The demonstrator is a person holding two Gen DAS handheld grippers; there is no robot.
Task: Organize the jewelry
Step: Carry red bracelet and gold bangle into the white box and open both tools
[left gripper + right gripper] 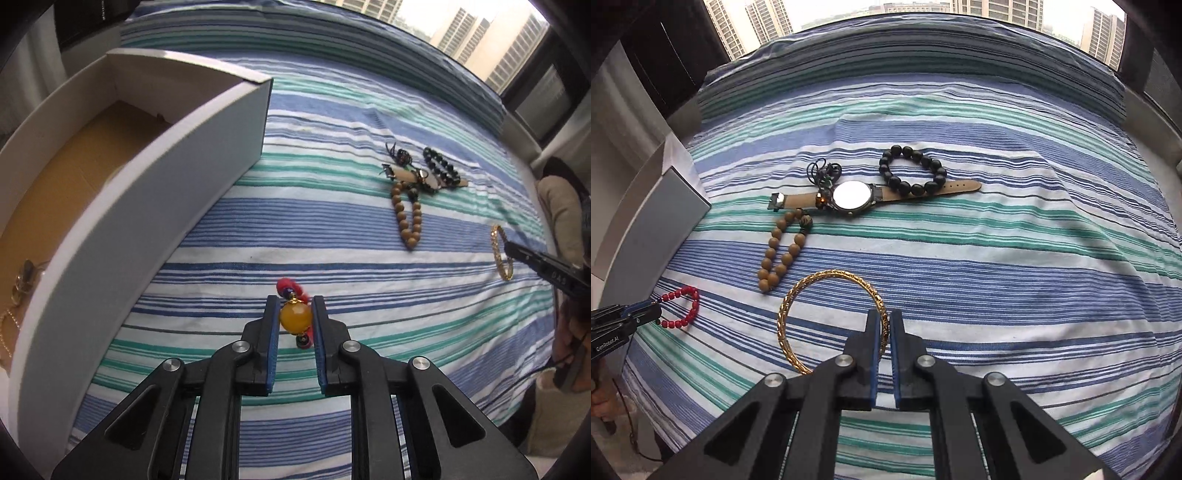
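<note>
Left wrist view: my left gripper (294, 320) is clamping the amber bead of the red bracelet (291, 291), low over the striped cloth (332, 258), beside the white box (147, 206).

Right wrist view: my right gripper (885, 332) is pinching the gold bangle (827, 317) rim; watch (851, 195), tan beads (781, 254) and black beads (912, 170) are lying beyond.

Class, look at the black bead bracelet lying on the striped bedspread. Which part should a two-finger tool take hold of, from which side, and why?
Grip one bead at the far, free arc of the black bead bracelet, coming from above with one jaw inside the ring and one outside. It lies flat, so the open middle leaves room for a jaw. Its near arc rests on the watch strap, so gripping there might snag the strap.
</note>
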